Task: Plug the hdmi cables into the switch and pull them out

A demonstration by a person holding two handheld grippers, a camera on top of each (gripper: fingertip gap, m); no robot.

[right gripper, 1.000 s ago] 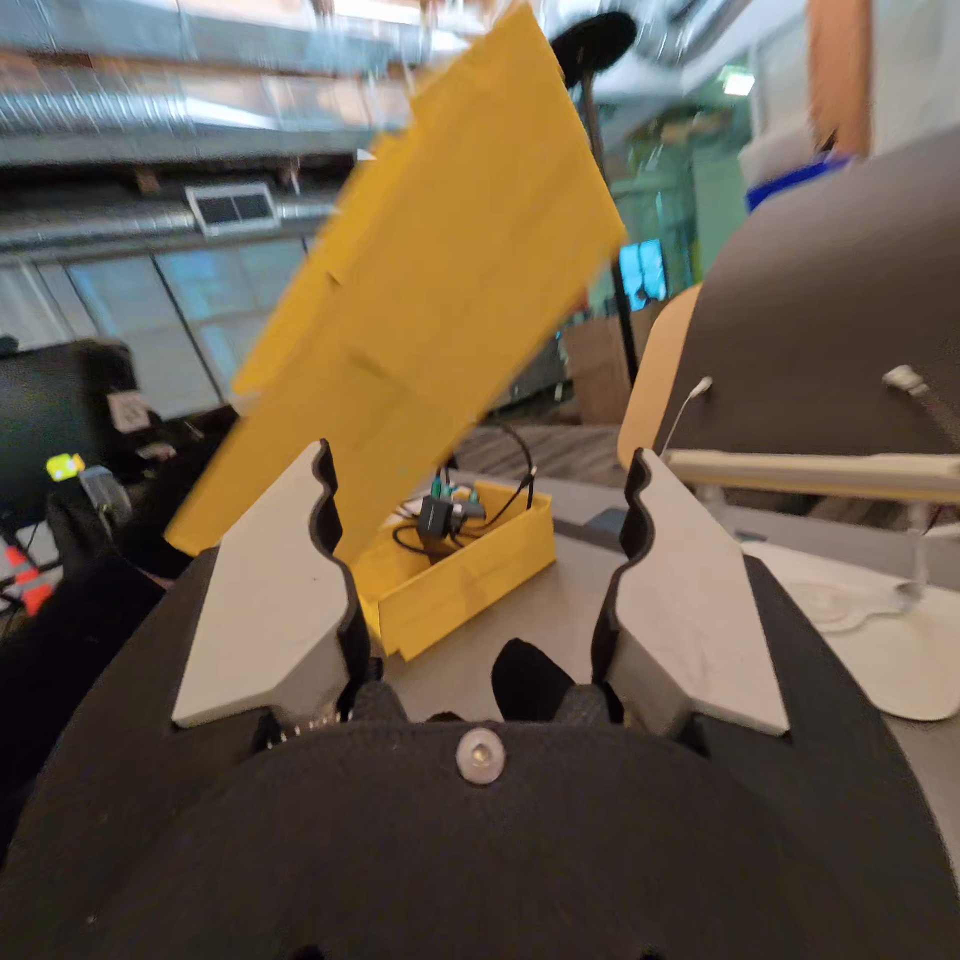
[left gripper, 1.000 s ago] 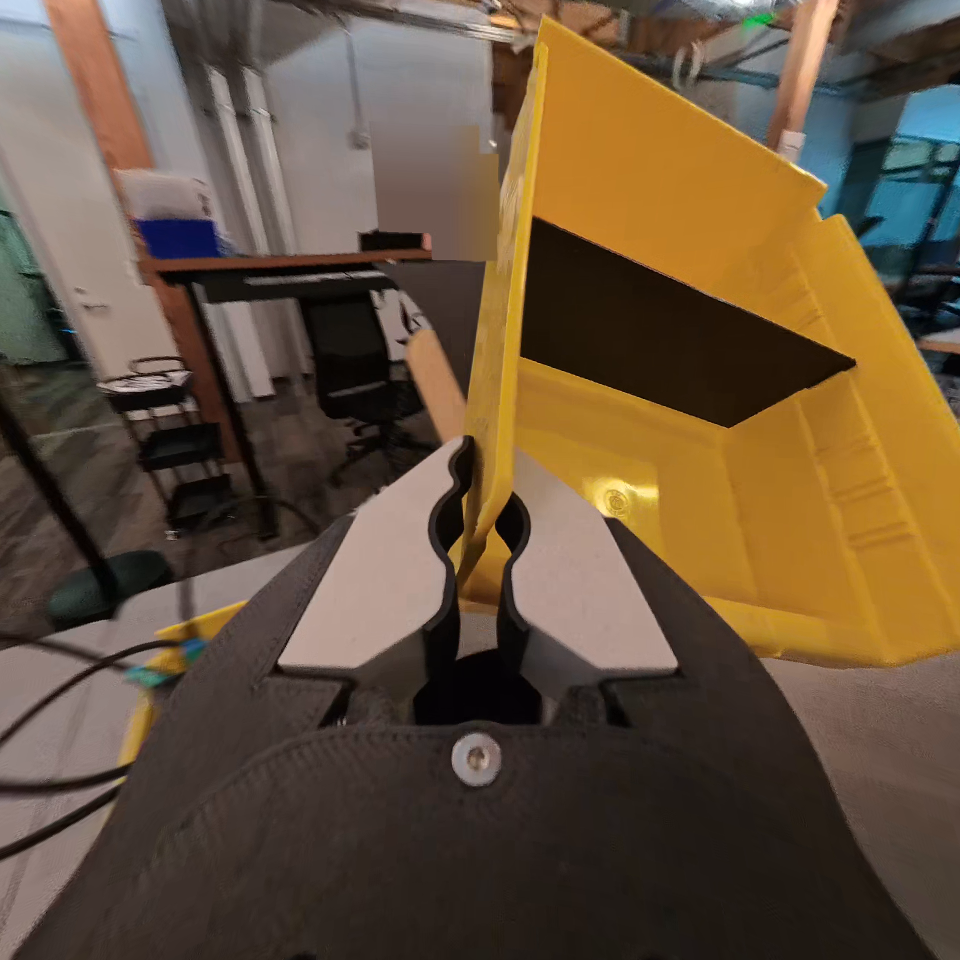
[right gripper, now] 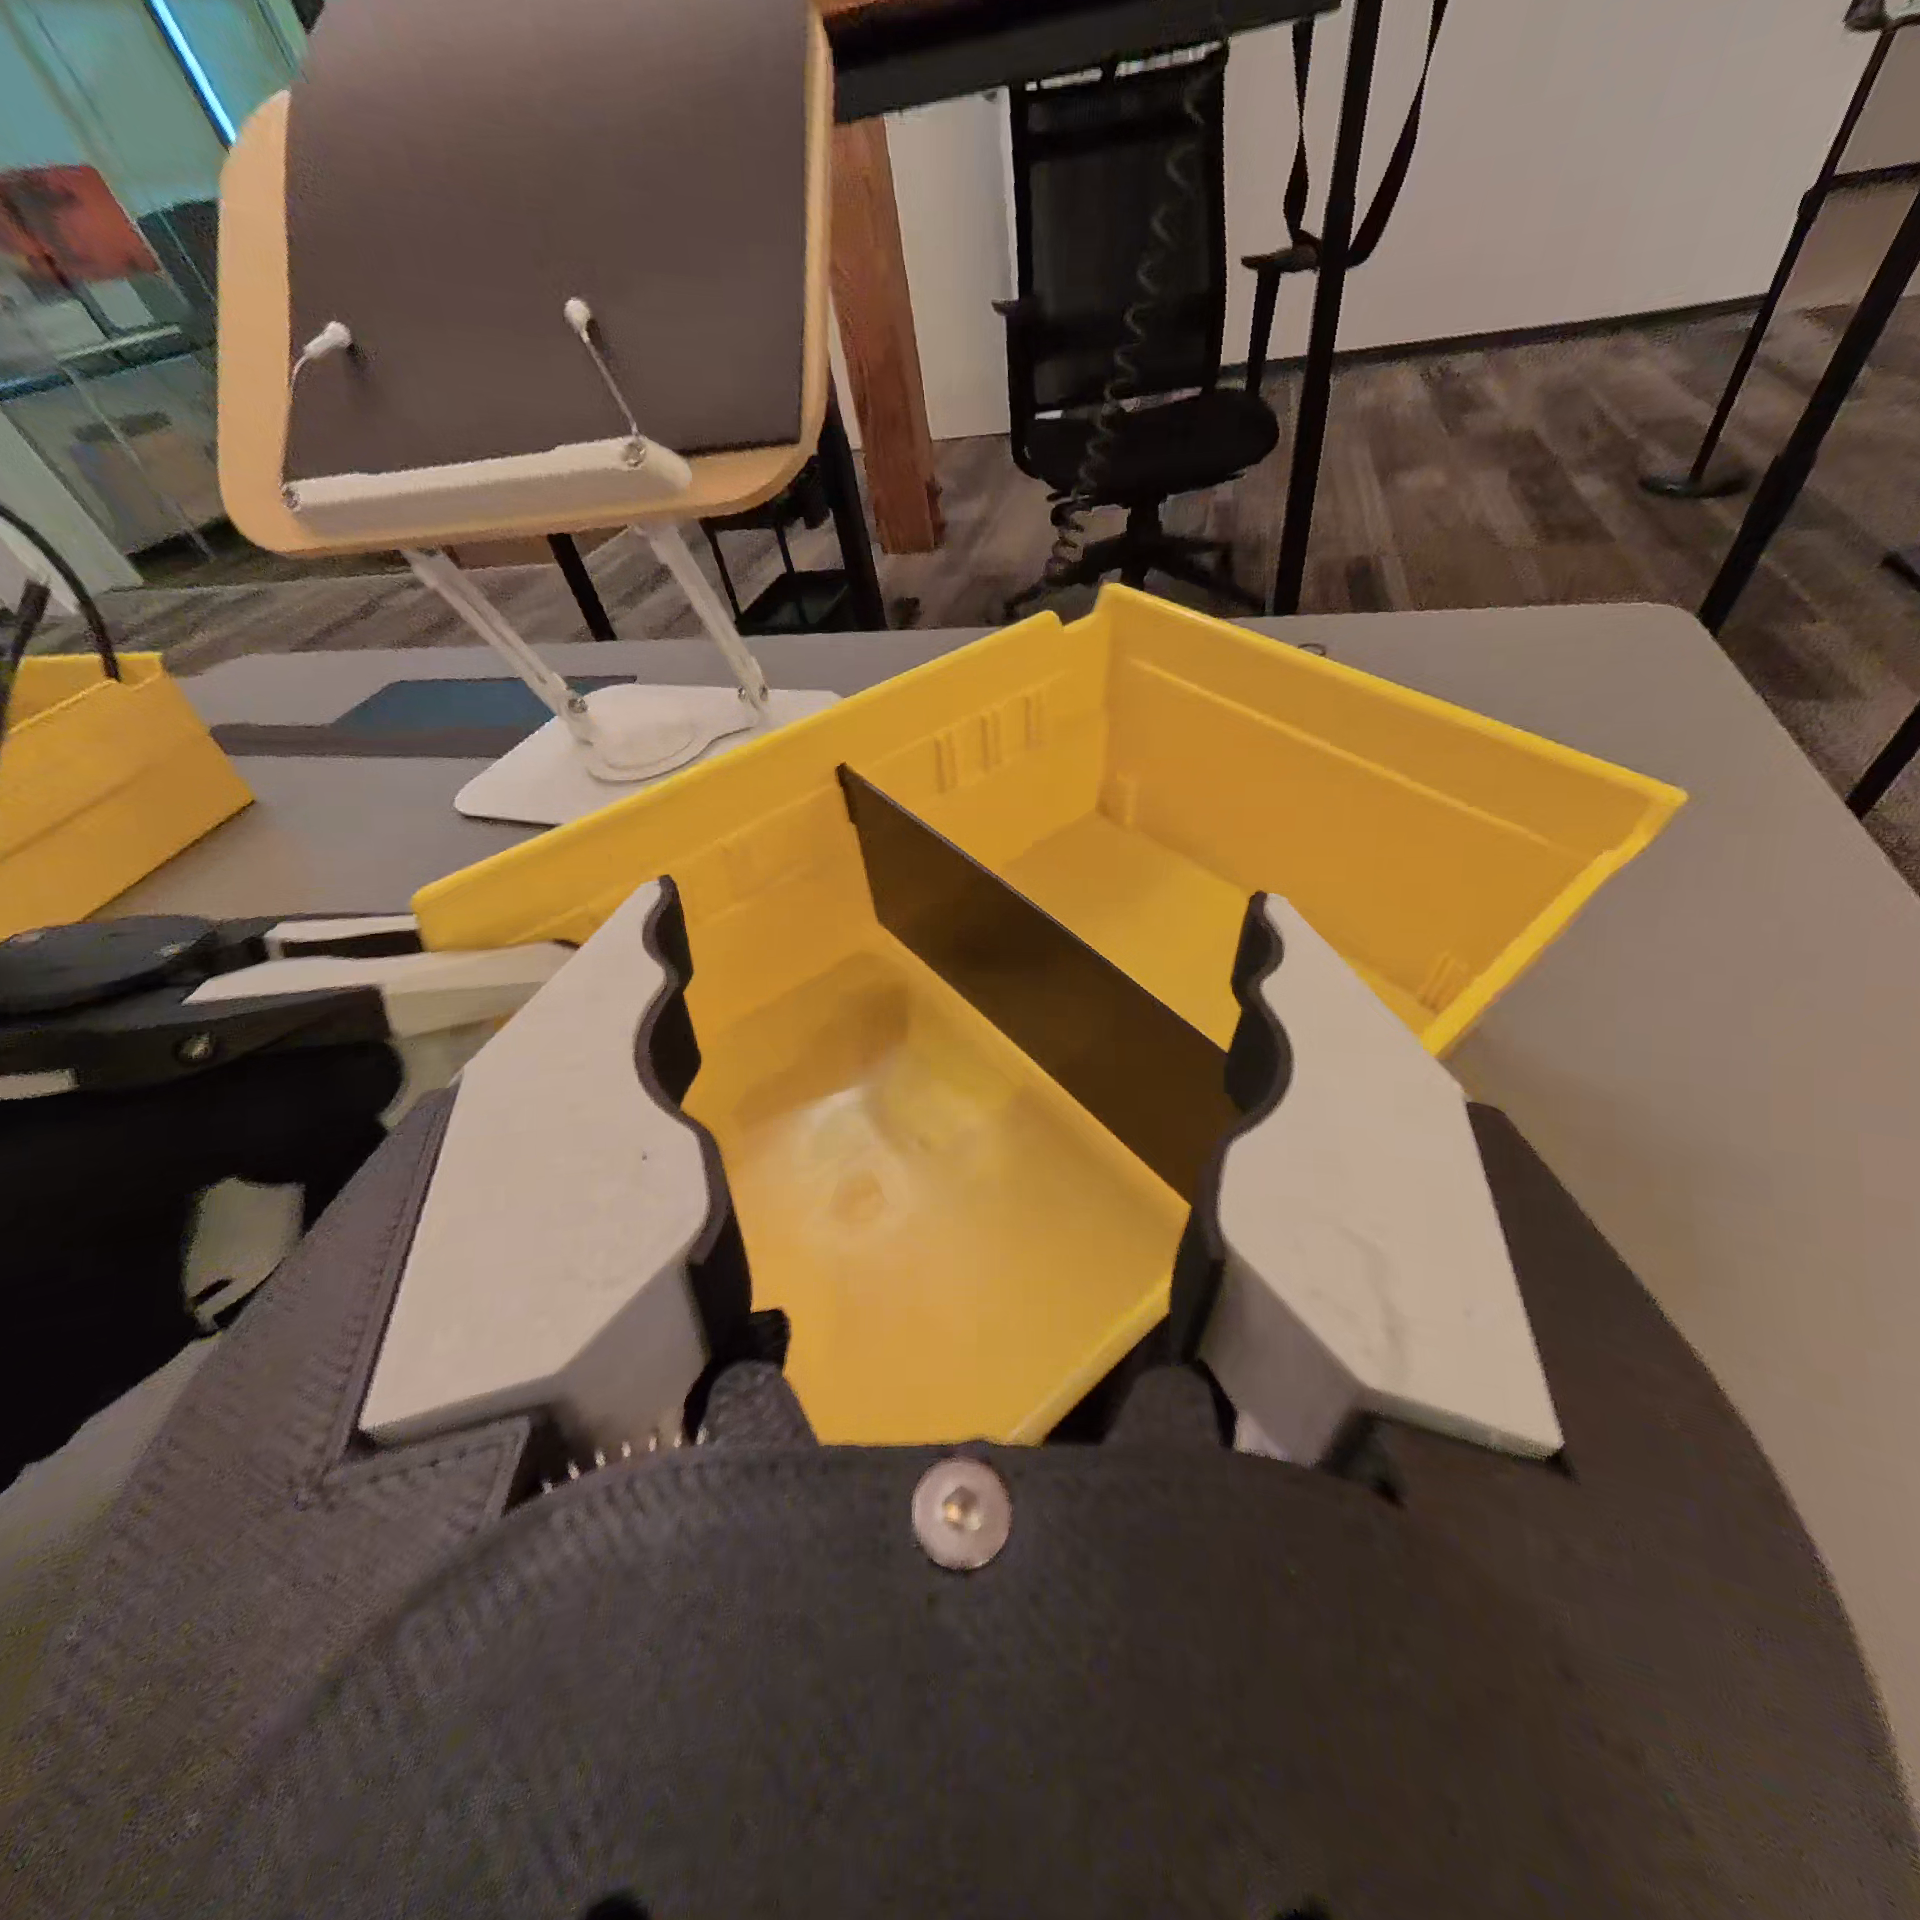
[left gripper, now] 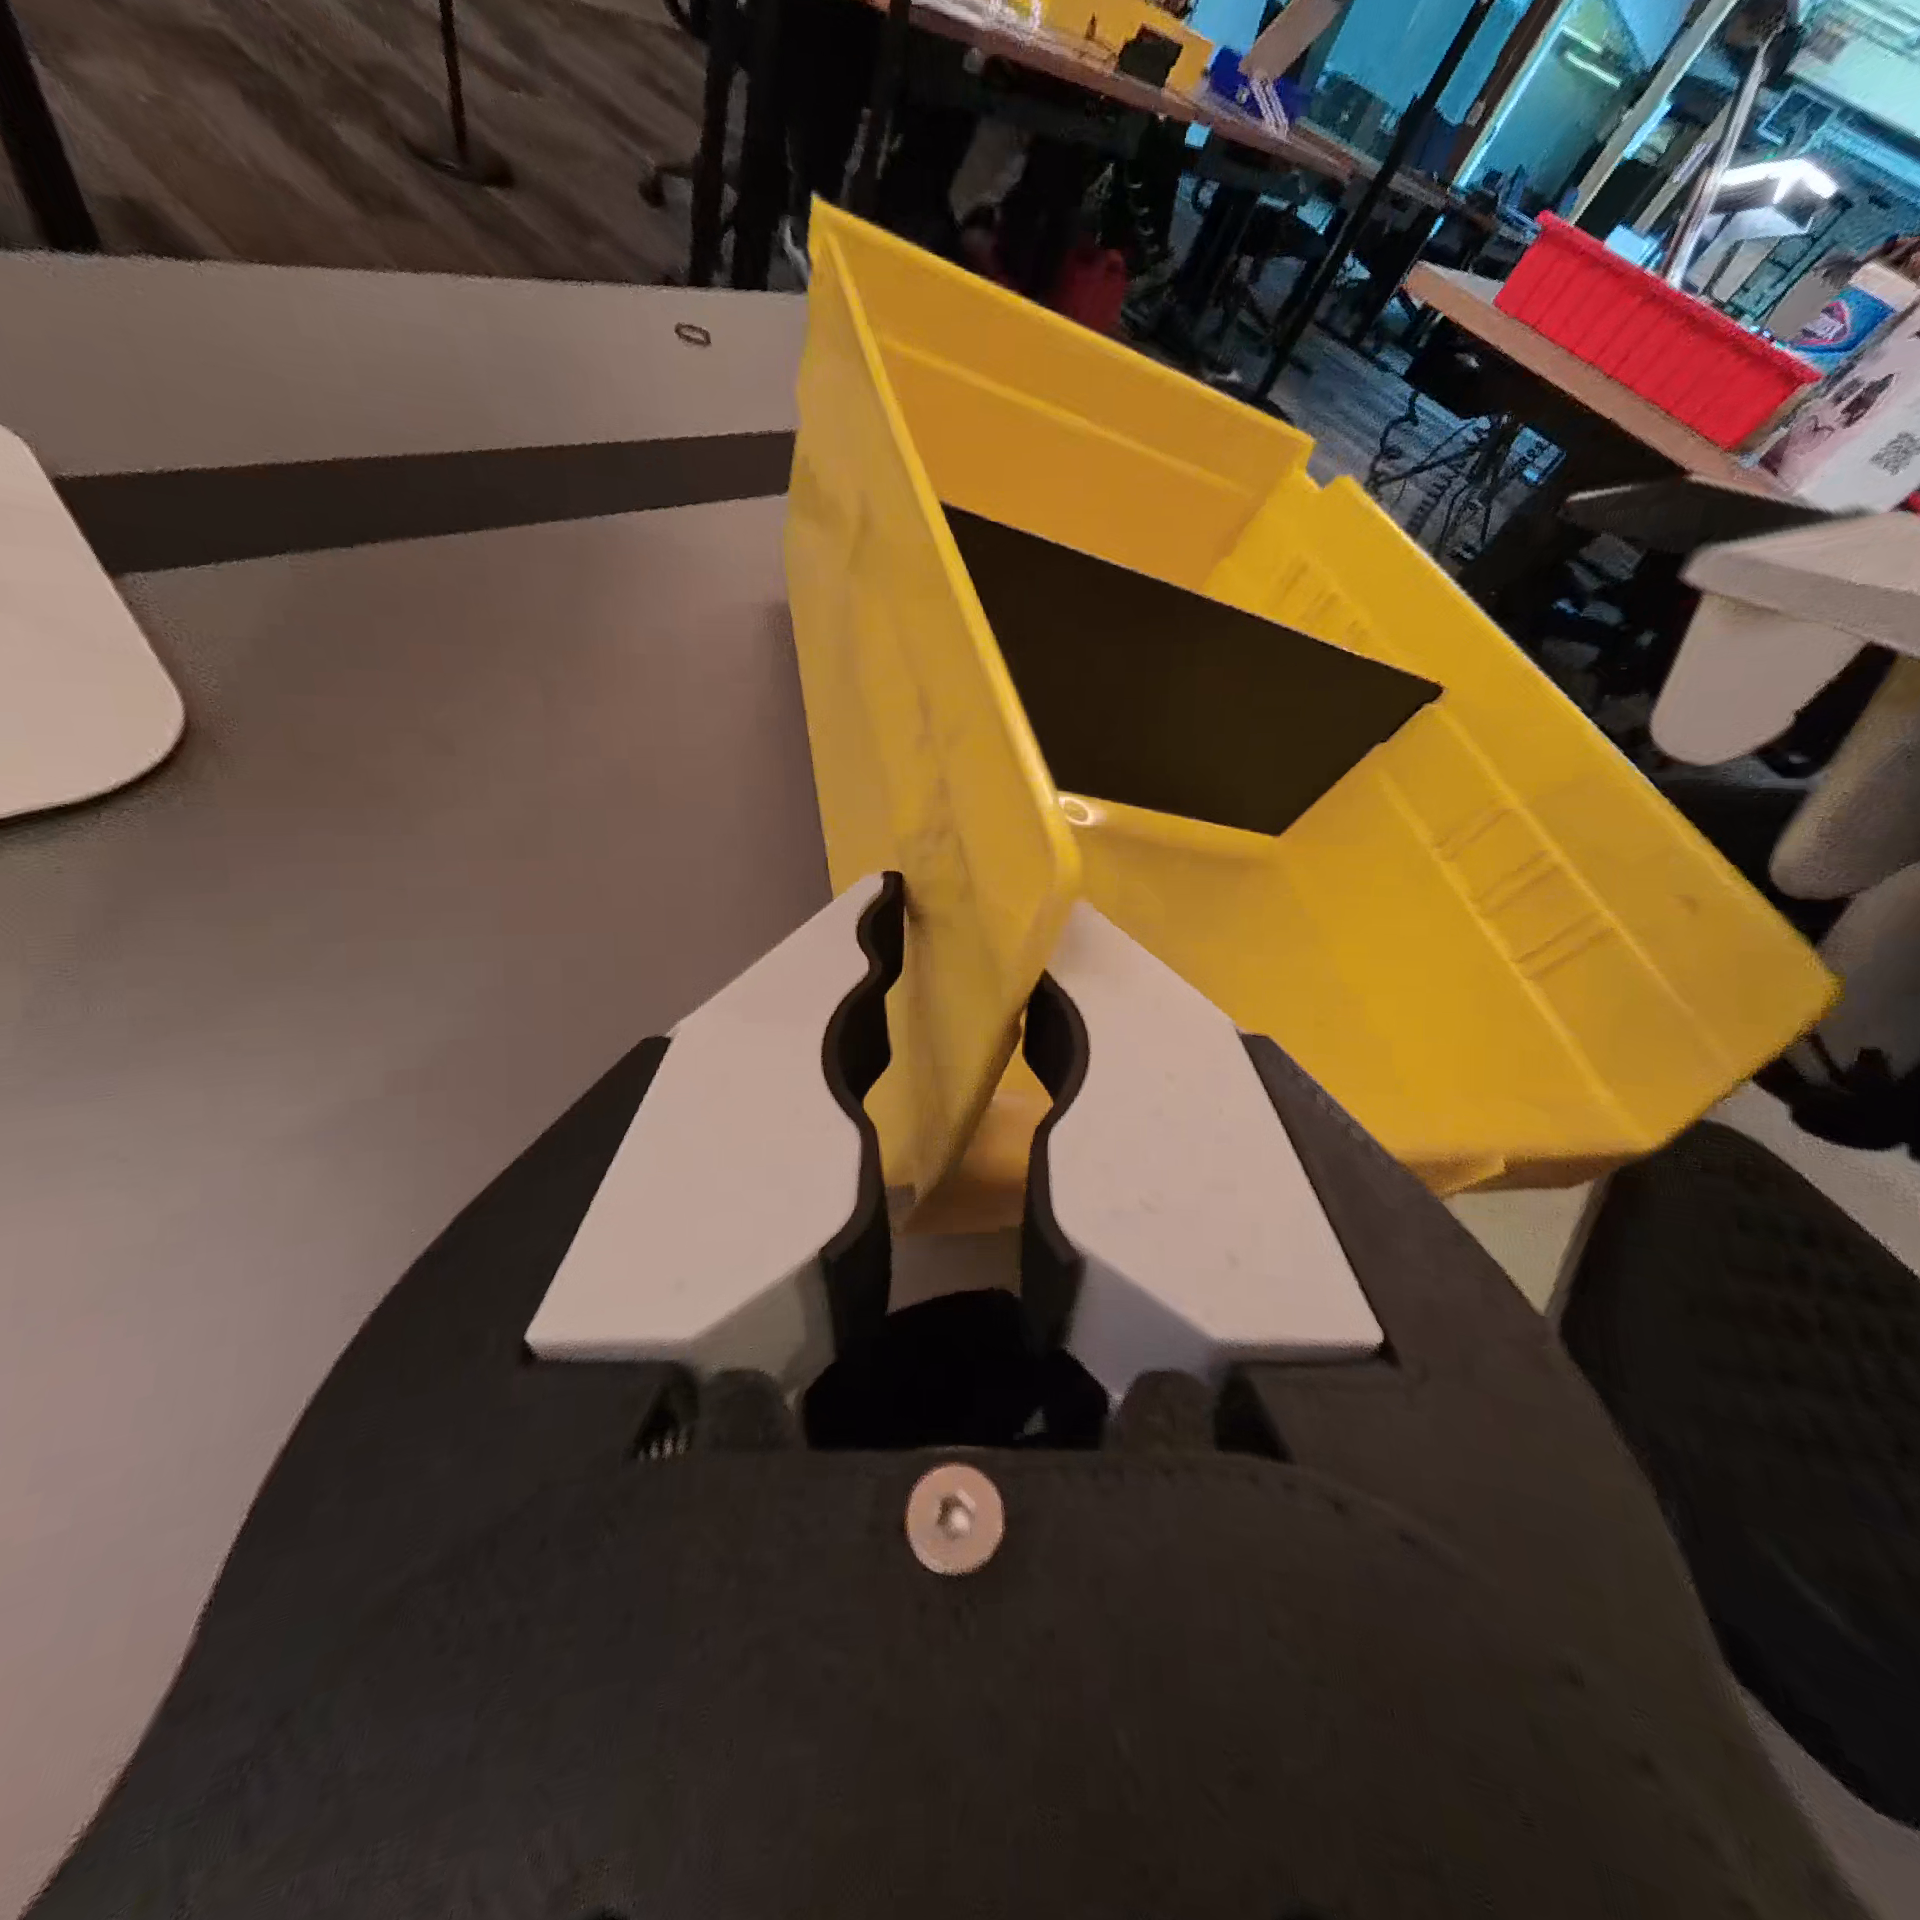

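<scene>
Left gripper [left gripper: 961, 1049]: fingers clamped on near-left wall of big yellow plastic bin [right gripper: 1299, 769] w/ black divider panel [right gripper: 1029, 966], bin on grey surface [right gripper: 1714, 1039]. Right gripper [right gripper: 961, 1049]: fingers wide apart, nothing held, hovering over bin's near compartment. Smaller yellow plastic tray [right gripper: 99, 764] w/ black cable [right gripper: 73, 592] sits far left. Switch not visible. White stand w/ grey board [right gripper: 540, 239] far behind bin.

A black divider [right gripper: 1023, 971] splits the yellow bin [right gripper: 1278, 769] (both halves open on top); bare desk [right gripper: 1662, 1039] lies right of it.
</scene>
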